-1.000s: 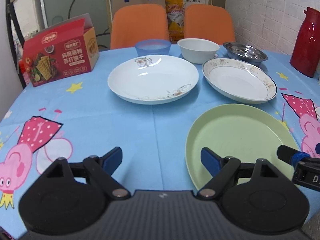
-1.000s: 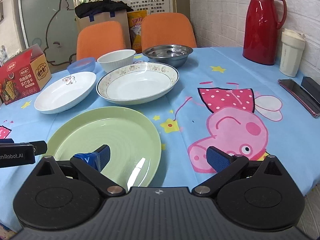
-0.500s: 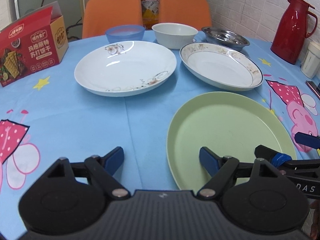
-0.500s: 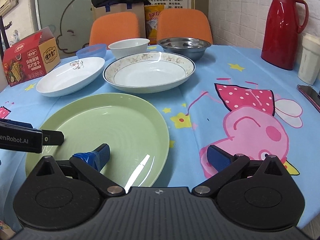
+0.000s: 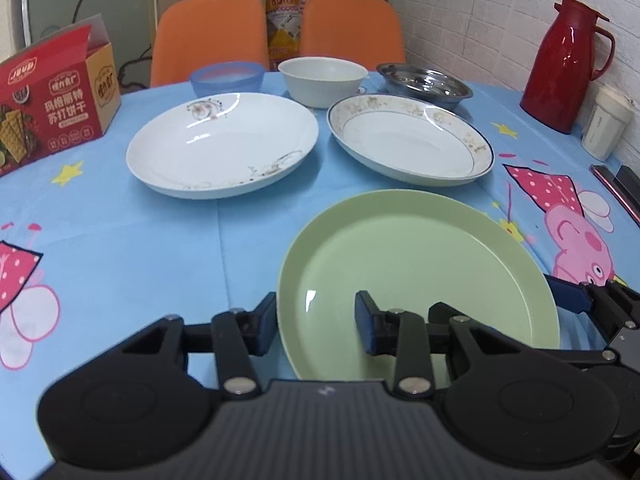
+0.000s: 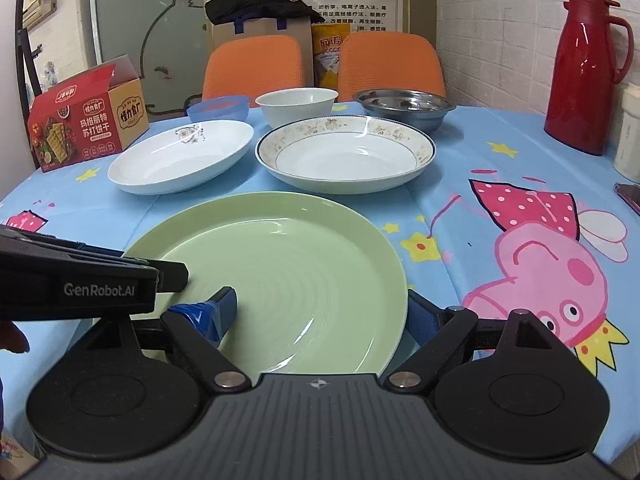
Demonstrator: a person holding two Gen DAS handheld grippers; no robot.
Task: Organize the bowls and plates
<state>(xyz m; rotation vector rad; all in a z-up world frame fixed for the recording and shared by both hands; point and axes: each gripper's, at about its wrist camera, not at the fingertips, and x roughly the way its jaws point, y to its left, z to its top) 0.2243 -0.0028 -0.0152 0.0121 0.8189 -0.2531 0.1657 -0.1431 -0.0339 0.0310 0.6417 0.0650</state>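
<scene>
Green plate (image 5: 416, 276) nearest on the blue cartoon-print table (image 5: 120, 240), flat, both grippers at its near edge. Left gripper (image 5: 316, 322) with fingers apart, one pad outside the plate's left rim, the other over the plate's inside; contact with the rim not discernible. Right gripper (image 6: 320, 314) likewise spread, left pad over the plate's inside, right pad just outside the right rim; not clamped as far as can be seen. Left unit's side, seen from the right wrist, marked "GenRobot.AI".

Beyond the green plate: white plate (image 5: 222, 144) with a floral motif to the left, rimmed plate (image 5: 410, 138) with a dark edge line and patterned border to the right, close beside each other. Behind these, in a row: blue bowl (image 5: 227, 79), white bowl (image 5: 322, 80), steel bowl (image 5: 424, 84).

Red box (image 6: 86, 122) at far left, Chinese lettering and a biscuit picture, flap raised. Red flask (image 6: 588, 72) at far right by the brick wall. Wall poster with Chinese characters, too small to read.
</scene>
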